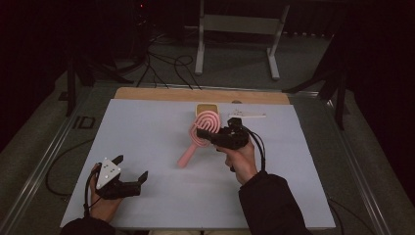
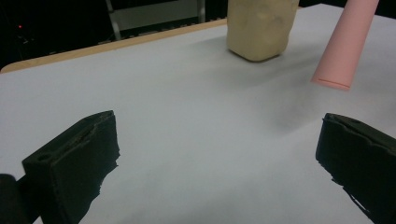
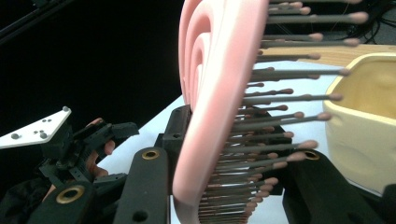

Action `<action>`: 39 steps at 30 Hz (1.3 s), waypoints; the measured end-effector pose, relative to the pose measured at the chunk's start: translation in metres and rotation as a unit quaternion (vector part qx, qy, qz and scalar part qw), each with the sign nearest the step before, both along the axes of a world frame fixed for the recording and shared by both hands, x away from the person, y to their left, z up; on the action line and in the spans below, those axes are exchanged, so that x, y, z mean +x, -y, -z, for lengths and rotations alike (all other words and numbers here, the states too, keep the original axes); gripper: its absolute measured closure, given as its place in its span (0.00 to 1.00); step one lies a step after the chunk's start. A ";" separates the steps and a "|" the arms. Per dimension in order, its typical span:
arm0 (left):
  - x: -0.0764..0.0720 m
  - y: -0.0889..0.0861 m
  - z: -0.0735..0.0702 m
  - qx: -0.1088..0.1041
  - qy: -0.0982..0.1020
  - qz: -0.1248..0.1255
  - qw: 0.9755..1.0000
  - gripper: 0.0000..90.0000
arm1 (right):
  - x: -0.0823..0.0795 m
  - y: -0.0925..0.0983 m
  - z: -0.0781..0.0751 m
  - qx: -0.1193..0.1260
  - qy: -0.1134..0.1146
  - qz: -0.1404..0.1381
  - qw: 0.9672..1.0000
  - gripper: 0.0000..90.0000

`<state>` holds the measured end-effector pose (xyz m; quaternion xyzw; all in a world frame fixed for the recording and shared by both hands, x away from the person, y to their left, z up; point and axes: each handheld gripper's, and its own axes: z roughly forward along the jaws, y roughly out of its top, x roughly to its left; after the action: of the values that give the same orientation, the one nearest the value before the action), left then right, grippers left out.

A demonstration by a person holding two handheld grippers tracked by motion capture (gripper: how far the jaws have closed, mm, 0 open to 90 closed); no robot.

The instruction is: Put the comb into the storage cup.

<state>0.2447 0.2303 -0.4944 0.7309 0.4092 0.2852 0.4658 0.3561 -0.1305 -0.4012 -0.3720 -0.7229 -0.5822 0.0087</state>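
The right gripper (image 1: pixel 211 135) clamped the light, stiff pink plastic hairbrush (image 1: pixel 201 132) at its head, near the table's far edge; the left gripper (image 1: pixel 131 168) gaped empty

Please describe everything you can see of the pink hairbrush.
The pink hairbrush looks like moulded plastic. Its oval head is made of concentric open loops, seen in the high view, and its straight round handle tapers to a blunt end pointing toward the person's left. Thin grey bristles with small pink tips stand in rows on one face. The right gripper is shut on the head, holding it edge-up beside the cream container. Whether the handle rests on the table is unclear.
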 end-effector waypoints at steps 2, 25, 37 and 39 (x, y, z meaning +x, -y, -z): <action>0.000 0.001 0.000 0.002 0.000 0.001 1.000 0.00 | 0.000 0.000 0.000 -0.001 0.000 0.000 1.000 0.71; 0.000 -0.002 0.002 0.001 0.008 -0.010 1.000 0.00 | 0.010 -0.007 -0.010 0.011 -0.003 -0.006 1.000 0.71; 0.000 -0.001 0.002 0.004 0.010 -0.012 1.000 0.00 | 0.018 -0.004 -0.014 0.017 -0.002 0.002 1.000 0.71; 0.000 -0.001 0.002 0.004 0.010 -0.013 1.000 0.00 | 0.019 -0.004 -0.015 0.015 -0.001 0.003 1.000 0.71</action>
<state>0.2444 0.2313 -0.4967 0.7241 0.4132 0.3003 0.4634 0.3749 -0.1269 -0.3860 -0.3743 -0.7129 -0.5929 0.0136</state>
